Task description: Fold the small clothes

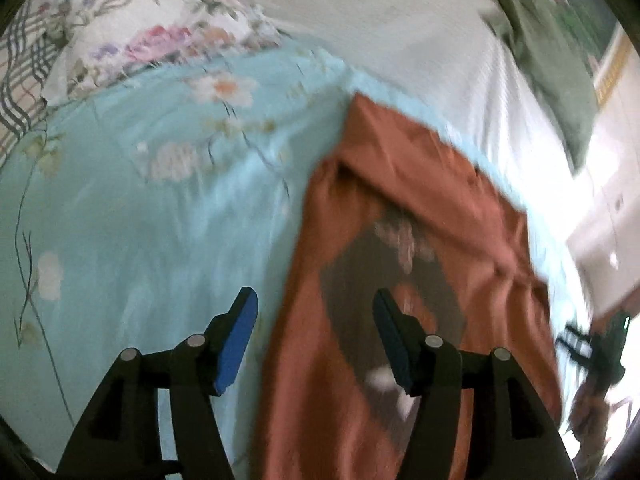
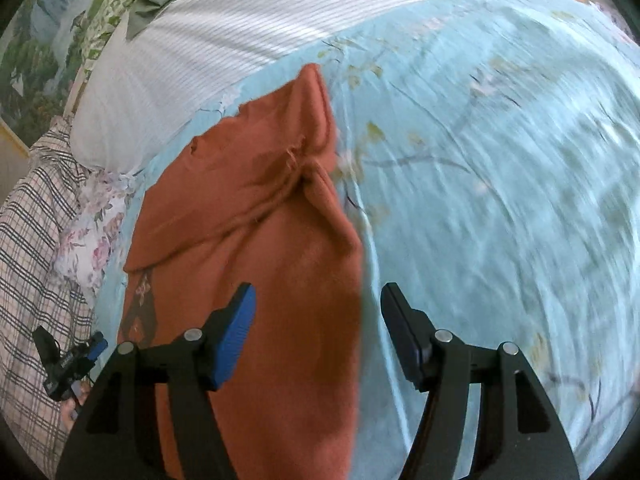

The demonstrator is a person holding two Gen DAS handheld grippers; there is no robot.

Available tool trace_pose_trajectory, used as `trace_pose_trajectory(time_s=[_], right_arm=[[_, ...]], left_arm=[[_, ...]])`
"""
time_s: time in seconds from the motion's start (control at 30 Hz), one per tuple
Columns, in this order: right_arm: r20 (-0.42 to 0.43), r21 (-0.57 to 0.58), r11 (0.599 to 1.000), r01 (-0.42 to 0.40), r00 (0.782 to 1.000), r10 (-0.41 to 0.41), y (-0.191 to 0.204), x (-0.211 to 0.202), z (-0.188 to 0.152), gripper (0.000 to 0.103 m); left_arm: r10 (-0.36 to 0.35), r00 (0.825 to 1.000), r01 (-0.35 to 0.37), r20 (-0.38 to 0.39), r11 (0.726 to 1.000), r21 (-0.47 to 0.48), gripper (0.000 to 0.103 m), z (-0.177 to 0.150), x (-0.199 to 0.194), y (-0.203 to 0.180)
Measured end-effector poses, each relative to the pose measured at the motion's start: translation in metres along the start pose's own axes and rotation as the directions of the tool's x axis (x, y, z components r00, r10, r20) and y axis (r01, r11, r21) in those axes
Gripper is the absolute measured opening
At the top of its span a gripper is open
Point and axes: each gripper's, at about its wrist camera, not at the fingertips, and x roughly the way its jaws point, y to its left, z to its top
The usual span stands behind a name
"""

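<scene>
Left gripper [image 1: 316,344] spread wide, gripping nothing, right gripper [image 2: 318,340] just as wide and empty, both over the pale blue floral bedspread [image 2: 500,184], rust-orange garment [image 2: 256,248] lying on it, partly folded, white striped pillow [image 2: 224,48] beyond.

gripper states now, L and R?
Left gripper: open, holding nothing, above the rust-orange garment.
Right gripper: open, holding nothing, over the garment's edge.

A home bedroom — floral quilt [image 1: 160,208], striped pillow [image 2: 240,40].
</scene>
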Motion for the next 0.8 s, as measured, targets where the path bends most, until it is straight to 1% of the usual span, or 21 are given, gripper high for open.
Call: trace_pose_trajectory(time_s=[0.07,0.17,0.23,0.3,0.4,0.47,0.6,0.73,0.77,0.8], right_arm=[[-0.002,0.006,1.000,0.001,1.000,-0.001,-0.007,-0.005,-0.009,0.066],[-0.006,-0.003,1.000,-0.008,1.000,0.008,-0.012,-0.015,-0.019,0.066],[-0.023,-0.021,1.000,-0.020,1.000,0.019,-0.012,-0.020,-0.027,0.066],[-0.052,-0.034,0.997,-0.069,0.996,0.067,-0.012,-0.022,-0.035,0.066],[-0.122,-0.044,0.978,-0.205,0.972,0.199,-0.007,-0.028,-0.058,0.066],[-0.158,-0.063,0.964,-0.259,0.956,0.247,-0.003,-0.035,-0.075,0.066],[-0.212,-0.087,0.933,-0.350,0.921,0.326,0.000,-0.047,-0.107,0.066],[-0.218,-0.091,0.908,-0.409,0.898,0.382,-0.001,-0.051,-0.125,0.066],[-0.212,-0.086,0.901,-0.424,0.892,0.400,-0.001,-0.051,-0.125,0.067],[-0.204,-0.081,0.894,-0.441,0.885,0.418,-0.001,-0.050,-0.124,0.067]], left_arm=[[0.027,0.999,-0.026,-0.036,0.999,0.030,0.061,-0.015,0.002,-0.001],[0.024,0.997,-0.022,-0.069,0.999,0.025,0.061,-0.032,0.002,0.005],[0.006,0.997,-0.004,-0.078,1.000,0.028,0.062,-0.041,-0.003,0.009],[-0.029,0.994,0.035,-0.108,0.998,0.054,0.064,-0.049,-0.006,0.007],[-0.092,0.984,0.107,-0.152,0.990,0.094,0.064,-0.061,-0.014,0.003],[-0.147,0.972,0.168,-0.182,0.981,0.103,0.063,-0.071,-0.020,0.001],[-0.201,0.959,0.226,-0.199,0.967,0.114,0.062,-0.088,-0.030,0.003],[-0.245,0.945,0.272,-0.215,0.956,0.106,0.060,-0.098,-0.038,0.006],[-0.250,0.943,0.277,-0.219,0.955,0.107,0.056,-0.098,-0.038,0.007],[-0.249,0.943,0.279,-0.221,0.954,0.112,0.049,-0.100,-0.039,0.007]])
